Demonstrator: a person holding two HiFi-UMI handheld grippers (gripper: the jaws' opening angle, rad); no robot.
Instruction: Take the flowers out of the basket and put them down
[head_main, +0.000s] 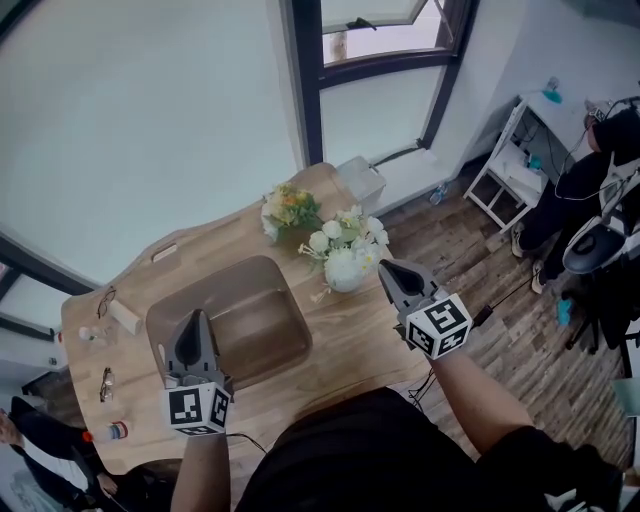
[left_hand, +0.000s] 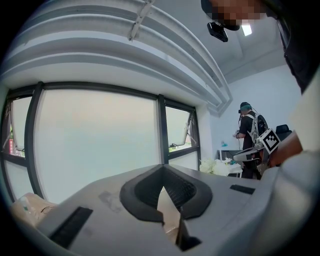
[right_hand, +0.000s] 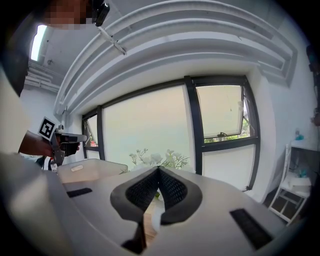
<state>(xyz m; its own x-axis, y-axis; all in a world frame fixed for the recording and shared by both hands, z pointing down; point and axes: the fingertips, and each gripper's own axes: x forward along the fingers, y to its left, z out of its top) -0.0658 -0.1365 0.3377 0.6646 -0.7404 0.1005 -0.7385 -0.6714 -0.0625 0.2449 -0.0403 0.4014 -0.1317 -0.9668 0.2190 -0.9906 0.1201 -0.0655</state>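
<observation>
Both bunches out, basket empty, both tools closed on nothing

The white flowers (head_main: 345, 250) and the yellow bunch (head_main: 290, 208) lie on the table (head_main: 340, 340), at 1 and 12 o'clock from the basket (head_main: 215, 275). The left gripper (head_main: 194, 325) hovers over the basket's near rim and the right gripper (head_main: 390, 270) sits just beside the white flowers; each has its jaws pressed together, empty. The likely risk is a careless swing of the right gripper nudging the white bunch towards the nearby table edge at 3 o'clock. Only the head view shows the bare basket floor and the yellow bunch. The right gripper view catches just white blossom tops above its jaws.
</observation>
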